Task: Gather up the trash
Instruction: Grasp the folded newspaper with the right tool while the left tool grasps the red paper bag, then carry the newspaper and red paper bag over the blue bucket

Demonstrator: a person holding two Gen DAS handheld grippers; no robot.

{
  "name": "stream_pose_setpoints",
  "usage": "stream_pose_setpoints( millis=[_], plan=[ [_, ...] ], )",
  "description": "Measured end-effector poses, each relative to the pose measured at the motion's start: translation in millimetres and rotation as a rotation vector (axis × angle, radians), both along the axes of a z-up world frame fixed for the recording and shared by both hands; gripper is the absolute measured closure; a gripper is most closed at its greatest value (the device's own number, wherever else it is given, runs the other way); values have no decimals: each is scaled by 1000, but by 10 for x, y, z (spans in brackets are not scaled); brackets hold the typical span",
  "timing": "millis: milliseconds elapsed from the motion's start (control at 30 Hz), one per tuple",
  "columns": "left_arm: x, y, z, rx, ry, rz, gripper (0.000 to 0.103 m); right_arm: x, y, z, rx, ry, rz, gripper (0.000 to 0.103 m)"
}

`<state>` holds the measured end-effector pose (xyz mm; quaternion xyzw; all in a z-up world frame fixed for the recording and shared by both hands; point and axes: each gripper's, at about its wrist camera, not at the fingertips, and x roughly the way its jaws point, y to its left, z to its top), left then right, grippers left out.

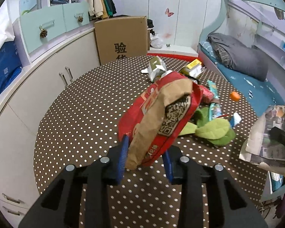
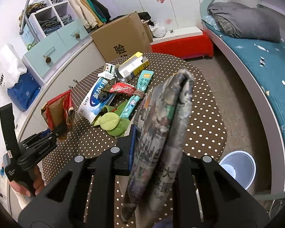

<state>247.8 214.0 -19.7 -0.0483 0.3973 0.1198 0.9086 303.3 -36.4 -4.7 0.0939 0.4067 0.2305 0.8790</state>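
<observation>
My left gripper [image 1: 145,155] is shut on a red and brown paper bag [image 1: 157,117] and holds it above the dotted table [image 1: 81,114]; the bag also shows in the right wrist view [image 2: 57,110]. My right gripper [image 2: 155,146] is shut on a folded newspaper [image 2: 161,133], which shows at the right edge of the left wrist view [image 1: 267,133]. A pile of trash lies on the table: a blue and white wrapper [image 2: 96,98], a red wrapper [image 2: 121,89], a teal sachet [image 2: 136,95], a yellow carton [image 2: 133,66] and a green cloth [image 2: 112,121].
A white bin [image 2: 239,167] stands on the floor to the right of the table. A cardboard box [image 2: 121,36] stands behind the table. Cabinets [image 1: 47,87] run along the left, a bed [image 2: 256,57] along the right. An orange cap [image 1: 234,96] lies near the table's right edge.
</observation>
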Motion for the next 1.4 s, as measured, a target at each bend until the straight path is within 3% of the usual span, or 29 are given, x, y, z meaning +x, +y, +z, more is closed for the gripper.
stream_pose_setpoints(
  millis=[233, 700, 1200, 1400],
  plan=[
    [-32, -325, 135, 14, -36, -56, 70, -130, -210, 86, 14, -26, -27, 88],
    [68, -1246, 227, 3, -57, -247, 70, -367, -931, 149, -11, -49, -201, 88],
    [139, -2427, 83, 3, -24, -498, 70, -773, -1970, -59, -41, 4, -457, 88],
    [121, -2908, -103, 23, 31, -599, 70, -901, -2292, -224, -44, 47, -538, 88]
  ],
)
